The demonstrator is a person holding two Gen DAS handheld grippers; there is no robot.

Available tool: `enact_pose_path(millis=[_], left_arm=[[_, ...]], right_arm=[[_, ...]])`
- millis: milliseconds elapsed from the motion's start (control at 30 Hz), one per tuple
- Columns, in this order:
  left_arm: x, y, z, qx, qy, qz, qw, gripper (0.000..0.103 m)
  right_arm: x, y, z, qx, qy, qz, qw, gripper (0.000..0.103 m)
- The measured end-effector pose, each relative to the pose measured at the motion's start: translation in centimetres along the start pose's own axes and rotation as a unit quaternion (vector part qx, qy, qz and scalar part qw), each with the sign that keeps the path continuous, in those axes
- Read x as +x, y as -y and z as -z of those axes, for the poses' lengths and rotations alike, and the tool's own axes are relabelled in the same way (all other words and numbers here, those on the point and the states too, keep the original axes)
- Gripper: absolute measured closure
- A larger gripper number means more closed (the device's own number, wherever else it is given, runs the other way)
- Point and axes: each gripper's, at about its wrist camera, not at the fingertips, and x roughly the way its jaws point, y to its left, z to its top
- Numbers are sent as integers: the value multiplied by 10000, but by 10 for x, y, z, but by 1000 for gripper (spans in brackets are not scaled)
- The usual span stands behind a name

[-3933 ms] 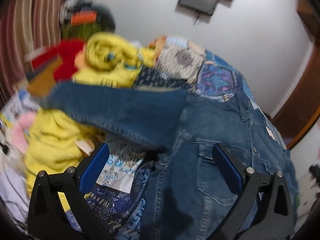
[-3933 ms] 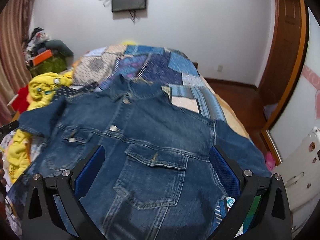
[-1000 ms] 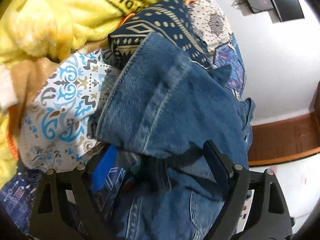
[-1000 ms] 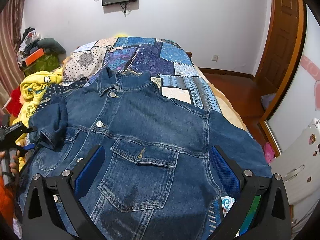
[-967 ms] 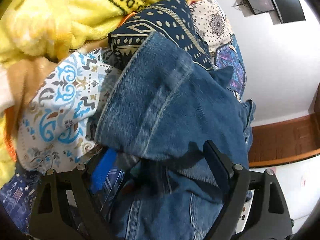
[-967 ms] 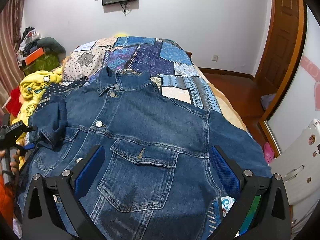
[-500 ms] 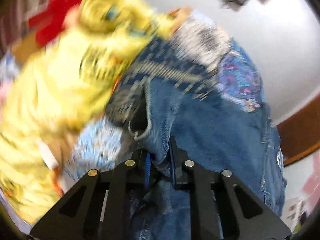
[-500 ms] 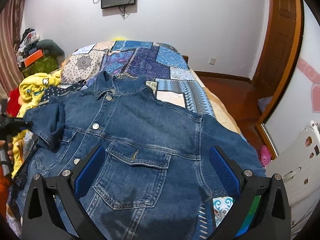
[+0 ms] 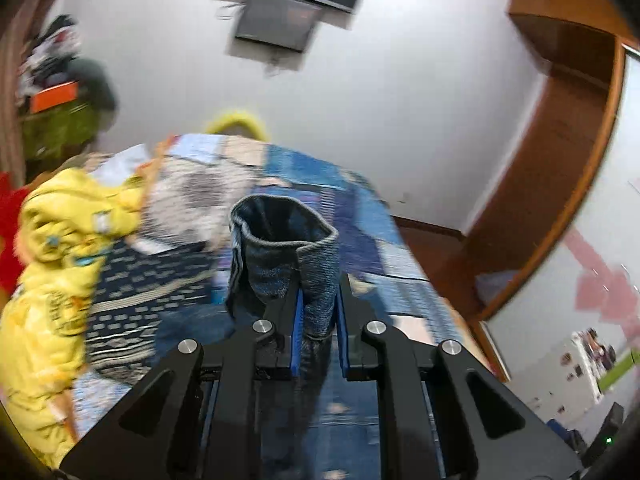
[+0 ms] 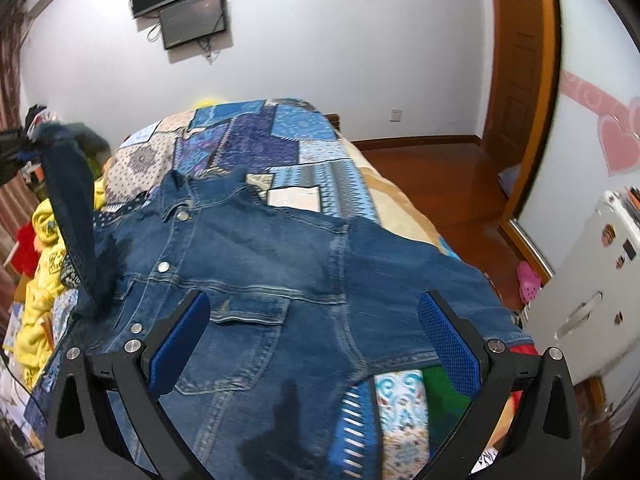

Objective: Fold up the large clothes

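Left wrist view: left gripper [image 9: 318,312] pinches the sleeve [image 9: 296,252], lifted at 10 o'clock of the jacket [image 10: 280,264] on the bed [image 10: 280,132]. Right gripper [image 10: 316,344] hovers spread. Next, I think, lay the sleeve across the chest.

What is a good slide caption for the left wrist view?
Left gripper shut on the denim jacket's sleeve cuff, raised above the patchwork bedspread.

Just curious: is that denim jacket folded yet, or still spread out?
Mostly spread: the denim jacket lies flat on the bed, one sleeve lifted by the left claw.
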Motion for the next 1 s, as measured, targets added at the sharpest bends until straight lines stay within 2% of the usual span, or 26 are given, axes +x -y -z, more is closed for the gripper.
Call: enact_pose_path(millis=[167,300,467,600,700,733,800,900,1000], left_arm=[[40,78,23,445,-319,403,9977,90],[79,132,68,954,-895,552,9899,90],[124,170,140,1516,-1776,540,9709,90],[147,182,184,1834,-2452,568,9503,90],[148,192,205,1960,-2764,621,9388,82],[147,193,210,1956,-2899,734,9340,71],[141,195,214,1837,-3077,970,9285,59],[127,194,208,1795,-2999,1083,9306,55],[110,185,192,1739,-2766,1010,9397,44]], right_arm=[[-6,31,5,227,2,216,9995,0],[-7,55,11,389,-84,371,9985,0],[-4,81,21,599,-269,545,9964,0],[2,97,30,774,-472,587,9942,0],[8,103,35,909,-611,572,9923,0],[9,104,37,951,-651,554,9918,0],[11,108,40,1032,-706,498,9909,0],[15,112,41,1146,-794,423,9893,0],[15,117,41,1221,-823,348,9885,0]])
